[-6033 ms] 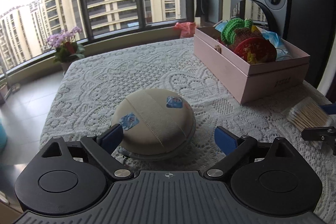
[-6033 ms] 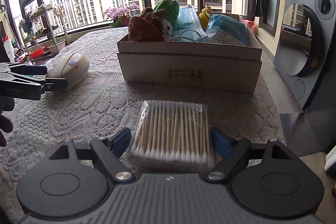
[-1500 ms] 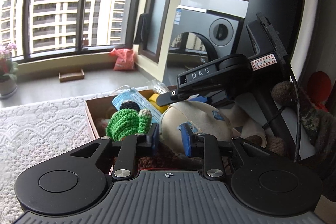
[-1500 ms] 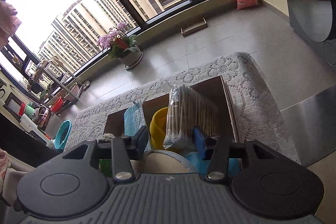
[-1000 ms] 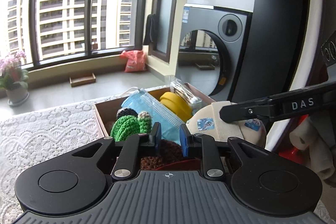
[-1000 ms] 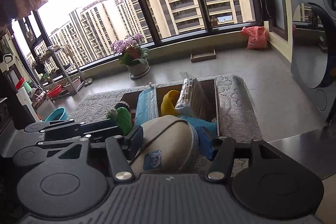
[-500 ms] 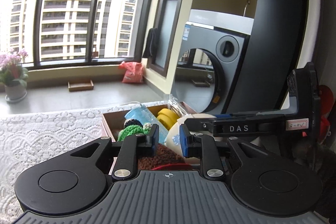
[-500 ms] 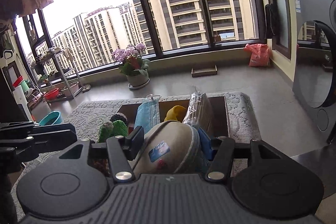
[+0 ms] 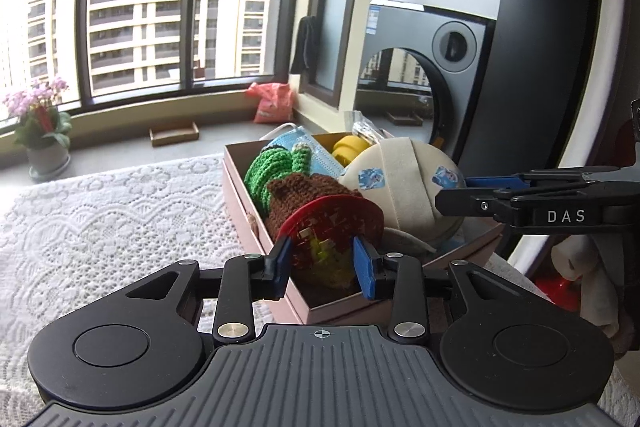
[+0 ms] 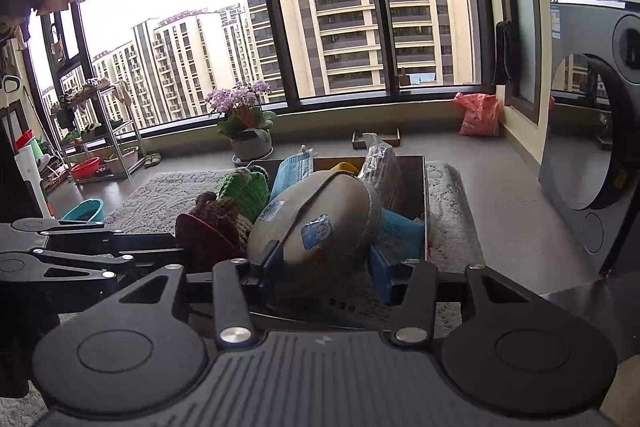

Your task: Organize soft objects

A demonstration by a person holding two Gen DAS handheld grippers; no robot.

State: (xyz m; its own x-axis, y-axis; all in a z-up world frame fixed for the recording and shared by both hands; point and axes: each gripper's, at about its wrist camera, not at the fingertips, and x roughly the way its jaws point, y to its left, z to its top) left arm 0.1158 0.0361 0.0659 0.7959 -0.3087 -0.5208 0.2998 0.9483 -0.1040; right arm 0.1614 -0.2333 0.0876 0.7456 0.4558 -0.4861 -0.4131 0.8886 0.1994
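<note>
A pink box (image 9: 236, 183) on the lace-covered table holds soft things. In it are a green crochet toy (image 9: 272, 171), a brown crochet toy with a red disc (image 9: 332, 223), a blue mask (image 9: 320, 155) and a beige round pouch (image 9: 404, 183). A pack of cotton swabs (image 10: 384, 167) stands at the far end. My left gripper (image 9: 322, 265) hovers at the box's near end, its jaws opening, with the red disc behind them and nothing pressed. My right gripper (image 10: 326, 267) sits at the near edge of the pouch (image 10: 320, 211), jaws closing, and its pads show no squeeze on it.
White lace cloth (image 9: 100, 211) covers the table left of the box. A washing machine (image 9: 452, 47) and a dark curved post stand beyond the box on the right. On the floor by the windows are potted flowers (image 10: 244, 123) and a red bag (image 9: 272, 103).
Both grippers have drawn back from the box. The left jaws stand wider than before and the right jaws narrower. The pouch now sits farther ahead of the right fingers.
</note>
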